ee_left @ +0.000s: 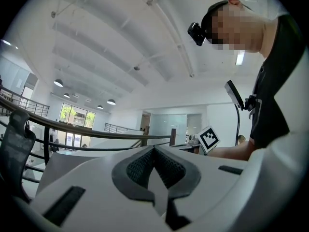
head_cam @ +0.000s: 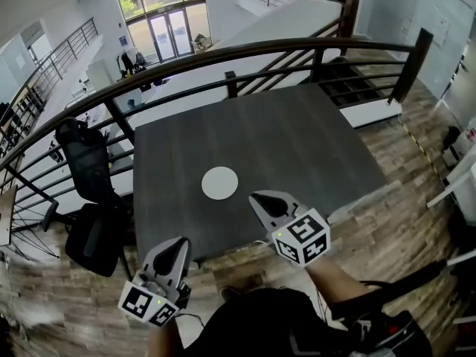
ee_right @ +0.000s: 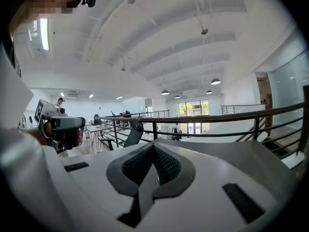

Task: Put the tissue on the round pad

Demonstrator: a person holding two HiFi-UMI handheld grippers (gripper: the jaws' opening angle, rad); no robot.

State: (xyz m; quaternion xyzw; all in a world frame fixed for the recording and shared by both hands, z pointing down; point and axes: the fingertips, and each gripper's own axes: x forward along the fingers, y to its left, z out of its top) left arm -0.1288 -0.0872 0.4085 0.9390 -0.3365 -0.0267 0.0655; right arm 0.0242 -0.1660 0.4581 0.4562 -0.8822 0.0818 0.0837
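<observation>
Office mezzanine: railing (head_cam: 223, 53), swivel chair (head_cam: 89, 166), desks (ee_right: 99, 128) beyond.

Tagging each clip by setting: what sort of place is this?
Probably an office mezzanine: a dark table stands beside a curved railing that overlooks glass entrance doors on a level below, and black office chairs sit at the table's left.

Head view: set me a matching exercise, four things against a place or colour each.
1 round pad
2 office chair
3 left gripper
4 right gripper

a black, left of the table
b white, on the table
c tip close to the pad, on its right in the picture
d by the table's near-left corner

Pairs: 1-b, 2-a, 3-d, 4-c
</observation>
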